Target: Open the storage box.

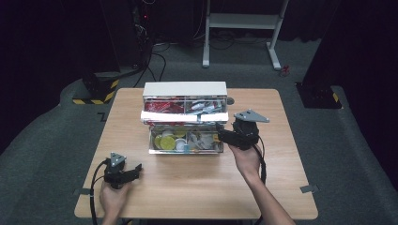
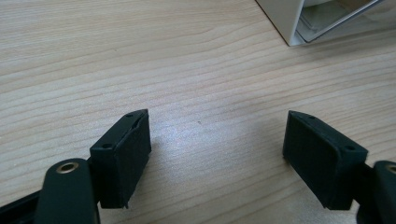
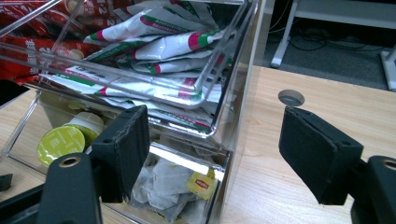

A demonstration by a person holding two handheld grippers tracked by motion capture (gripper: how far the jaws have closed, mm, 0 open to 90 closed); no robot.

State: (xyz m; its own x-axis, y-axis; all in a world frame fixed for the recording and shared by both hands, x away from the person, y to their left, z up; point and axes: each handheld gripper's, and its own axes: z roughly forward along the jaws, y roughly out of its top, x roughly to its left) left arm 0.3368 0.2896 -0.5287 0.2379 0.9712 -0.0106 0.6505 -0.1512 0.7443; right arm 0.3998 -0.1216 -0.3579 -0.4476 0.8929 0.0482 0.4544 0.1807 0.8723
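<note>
Organiser: where the table (image 1: 197, 187) runs back to its far edge, a clear two-tier box (image 1: 185, 119) stands at mid-width, its white top near that edge.
Upper tier: red packets (image 1: 164, 107) on the left, white-and-green sachets (image 3: 159, 44) on the right.
Lower tier: pulled forward; yellow-green capsules (image 3: 60, 142) and white capsules on the left, tea bags (image 3: 163, 184) with a yellow tag on the right.
Right gripper (image 1: 224, 136): at the box's front right corner. In the right gripper view the jaws are spread wide and hold nothing; one pad (image 3: 123, 149) sits before the drawer front, the other (image 3: 317, 154) over bare wood beside the box wall.
Left gripper (image 1: 136, 169): low over the wood near the front left, well apart from the box. Jaws spread, empty; one box corner (image 2: 292, 21) shows ahead.
Open room: bare wood in front of the box, between the two hands, and along both side edges.
Surround: grey carpet, a white frame leg (image 1: 205, 35) and cables (image 1: 157, 54) beyond the far edge.
</note>
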